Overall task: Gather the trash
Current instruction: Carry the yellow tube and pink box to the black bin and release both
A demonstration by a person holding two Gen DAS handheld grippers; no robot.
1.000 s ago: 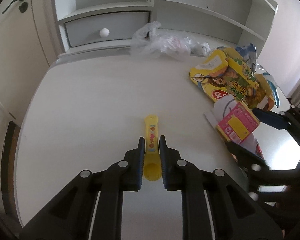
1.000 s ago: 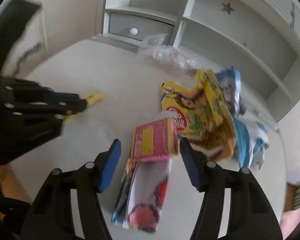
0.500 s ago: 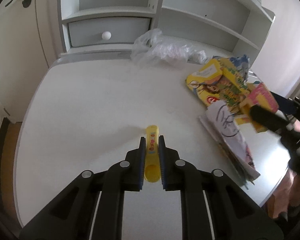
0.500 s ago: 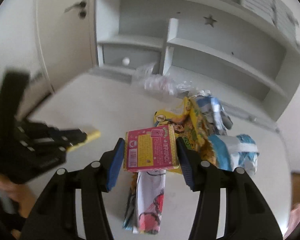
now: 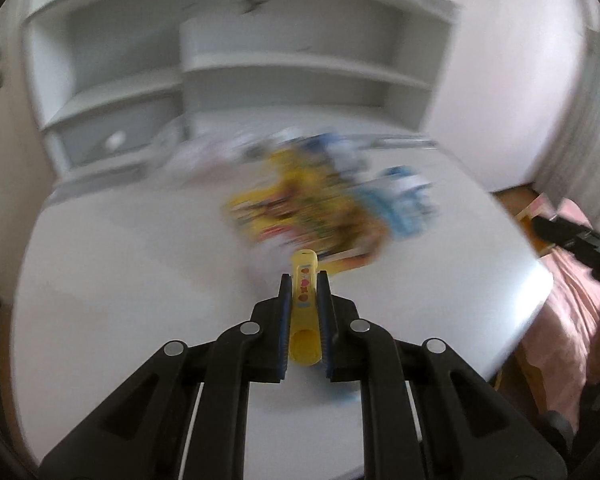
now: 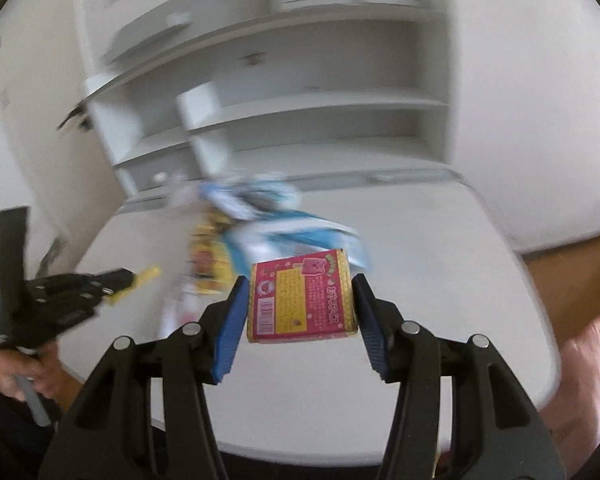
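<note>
Both pieces of trash lifted clear of the tabletop [image 6: 440,240].

Left claw [image 5: 305,300] clenched on the yellow tube [image 5: 305,308], now raised off the surface it lay on a second before. Right claw [image 6: 300,312] clamped on the pink box [image 6: 302,298], plucked from the wrapper pile [image 6: 236,240] ahead and swung aside; jaws narrowed from earlier, then steady. Yellow and blue wrappers left beyond both claws, near the shelves [image 6: 300,120]. Two items secured, apparently ready for carrying off; more pickups judged to remain.
</note>
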